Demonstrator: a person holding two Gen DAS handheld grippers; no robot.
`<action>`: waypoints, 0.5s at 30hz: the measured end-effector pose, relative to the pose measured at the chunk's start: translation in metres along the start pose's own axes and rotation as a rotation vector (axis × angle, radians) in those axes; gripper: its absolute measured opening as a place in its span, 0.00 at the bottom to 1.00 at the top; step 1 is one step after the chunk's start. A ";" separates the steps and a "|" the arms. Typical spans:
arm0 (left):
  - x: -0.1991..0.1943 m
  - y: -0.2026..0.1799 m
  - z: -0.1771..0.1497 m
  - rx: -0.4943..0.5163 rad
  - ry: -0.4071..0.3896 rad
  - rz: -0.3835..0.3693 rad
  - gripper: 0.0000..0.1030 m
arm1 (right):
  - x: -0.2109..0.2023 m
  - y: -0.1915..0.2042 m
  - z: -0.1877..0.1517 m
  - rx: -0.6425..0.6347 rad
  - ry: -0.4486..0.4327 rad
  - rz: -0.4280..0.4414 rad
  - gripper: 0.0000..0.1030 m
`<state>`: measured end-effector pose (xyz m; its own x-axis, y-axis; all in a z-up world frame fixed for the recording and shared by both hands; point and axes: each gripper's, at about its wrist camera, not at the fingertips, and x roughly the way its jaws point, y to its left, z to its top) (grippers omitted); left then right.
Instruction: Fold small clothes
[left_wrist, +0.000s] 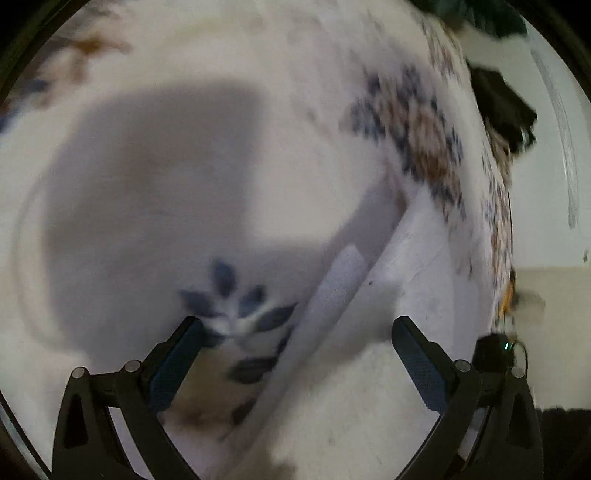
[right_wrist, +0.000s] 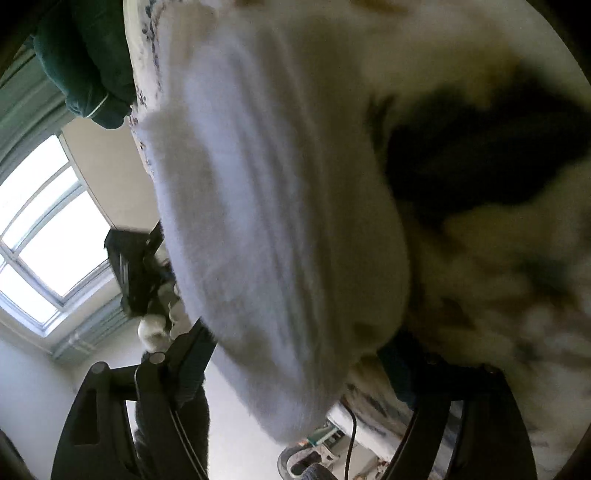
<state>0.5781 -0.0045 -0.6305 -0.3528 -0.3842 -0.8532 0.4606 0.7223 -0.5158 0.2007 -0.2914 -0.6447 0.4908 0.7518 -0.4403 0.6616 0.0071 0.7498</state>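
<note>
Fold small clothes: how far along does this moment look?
Nothing visibly finished. A white garment lies rumpled over the floral bedspread, its edge between the right gripper's wide-open jaws, unclamped. The left gripper hangs open over the bedspread, empty. Dark green clothing waits bunched at the bed's edge. Both views are blurred.

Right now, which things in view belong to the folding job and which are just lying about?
For the job:
- white garment, between the open jaws of the right gripper
- white cloth on the flowered bedspread, ahead of the open left gripper

Lying about:
- dark green clothing
- black item at the bedspread's edge
- window
</note>
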 end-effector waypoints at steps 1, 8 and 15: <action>0.005 -0.005 0.000 0.023 0.017 -0.005 1.00 | 0.002 0.001 0.000 -0.007 -0.006 0.010 0.86; 0.019 -0.045 -0.024 0.127 0.068 -0.082 0.39 | 0.009 0.001 -0.002 0.011 -0.022 0.068 0.85; -0.017 -0.041 -0.072 -0.078 -0.156 -0.161 0.24 | 0.007 0.025 -0.014 -0.071 -0.021 -0.032 0.35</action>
<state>0.5067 0.0135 -0.5887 -0.2836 -0.5777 -0.7654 0.3424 0.6846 -0.6435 0.2125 -0.2767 -0.6218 0.4824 0.7367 -0.4738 0.6354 0.0780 0.7682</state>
